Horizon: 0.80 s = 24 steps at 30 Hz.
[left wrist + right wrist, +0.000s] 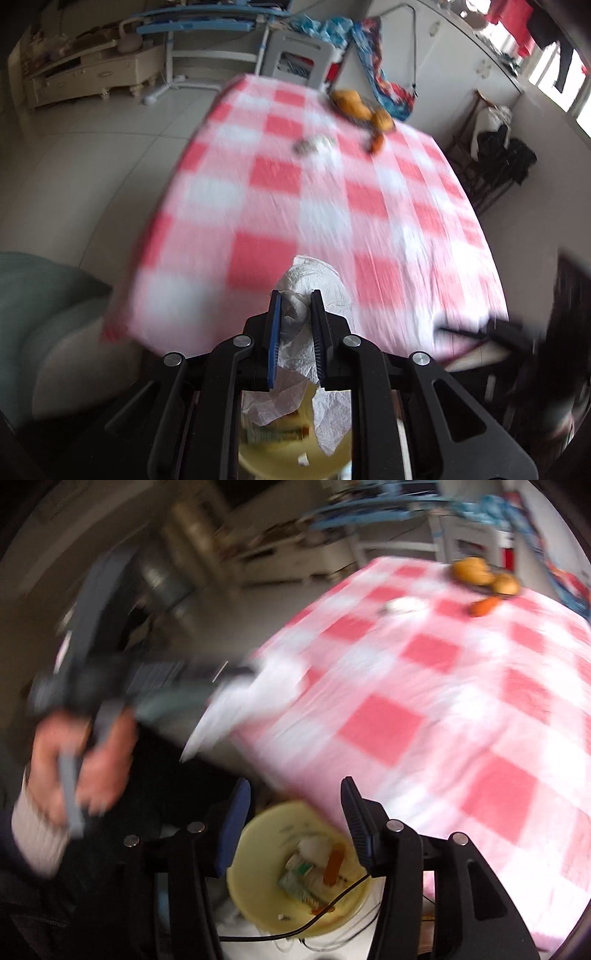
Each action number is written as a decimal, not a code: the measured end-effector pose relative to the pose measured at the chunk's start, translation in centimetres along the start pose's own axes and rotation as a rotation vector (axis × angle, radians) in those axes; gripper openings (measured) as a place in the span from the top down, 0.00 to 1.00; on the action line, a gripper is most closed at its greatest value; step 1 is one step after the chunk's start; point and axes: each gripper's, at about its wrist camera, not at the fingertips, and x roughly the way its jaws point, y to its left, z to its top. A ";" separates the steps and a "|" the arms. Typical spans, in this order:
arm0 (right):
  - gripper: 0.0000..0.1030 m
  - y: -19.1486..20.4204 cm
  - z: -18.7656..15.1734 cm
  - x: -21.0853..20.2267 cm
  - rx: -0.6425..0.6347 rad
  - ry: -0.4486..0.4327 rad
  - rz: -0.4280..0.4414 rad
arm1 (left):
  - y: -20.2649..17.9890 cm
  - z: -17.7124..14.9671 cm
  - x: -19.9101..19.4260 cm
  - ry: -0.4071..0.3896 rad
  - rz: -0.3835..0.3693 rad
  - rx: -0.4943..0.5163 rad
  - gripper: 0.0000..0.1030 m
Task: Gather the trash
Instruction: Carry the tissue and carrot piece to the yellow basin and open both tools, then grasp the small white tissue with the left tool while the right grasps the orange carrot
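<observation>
Crumpled white tissue (306, 295) sat pinched in the left tongs (295, 295), above the yellow bin (258, 849) at 6 o'clock. The right tongs (295, 794) stood apart, empty, over that bin's wrappers (303, 878); any print was blurred past reading. Orange peels (360, 105) lay on the checked tabletop (369, 221) at 12 o'clock.

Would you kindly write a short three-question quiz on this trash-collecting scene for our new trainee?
1. True or false: the left gripper is shut on the crumpled white tissue.
2. What lies below the open right gripper? A) a yellow bin B) a blue chair C) a bare floor
3. Fill in: the tablecloth is checked pink and ____.

Key: 1 true; 2 A; 3 white.
</observation>
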 end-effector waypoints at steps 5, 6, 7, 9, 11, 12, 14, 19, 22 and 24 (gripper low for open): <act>0.41 -1.7 0.5 -0.7 0.089 -0.067 -0.062 | -2.2 -5.3 0.5 0.116 0.022 0.112 0.58; 0.38 -1.9 0.4 -0.9 0.098 -0.079 -0.078 | -2.5 -6.0 0.5 0.123 0.048 0.132 0.50; 0.37 -2.2 0.5 -1.0 0.112 -0.094 -0.093 | -2.7 -6.4 0.3 0.117 0.082 0.149 0.44; 0.37 -2.6 0.2 -1.7 0.137 -0.109 -0.104 | -2.8 -6.3 -0.3 0.091 0.094 0.149 0.40; 0.36 -3.3 -0.1 -2.1 0.165 -0.123 -0.124 | -2.7 -5.6 -1.2 0.049 0.102 0.136 0.40; 0.36 -3.5 -0.1 -2.2 0.175 -0.129 -0.132 | -2.7 -5.0 -1.9 0.014 0.108 0.133 0.39; 0.36 -4.0 0.0 -2.3 0.196 -0.144 -0.151 | -2.7 -3.9 -2.8 -0.037 0.115 0.130 0.39; 0.36 -4.4 0.5 -2.1 0.207 -0.144 -0.201 | -3.3 0.6 -3.1 -0.132 0.128 0.146 0.39; 0.36 -4.6 1.4 -1.5 0.195 -0.125 -0.236 | -4.1 4.5 -1.7 -0.164 0.133 0.170 0.39; 0.36 -5.0 2.3 -1.2 0.189 -0.114 -0.260 | -4.7 7.1 -0.1 -0.165 0.139 0.190 0.39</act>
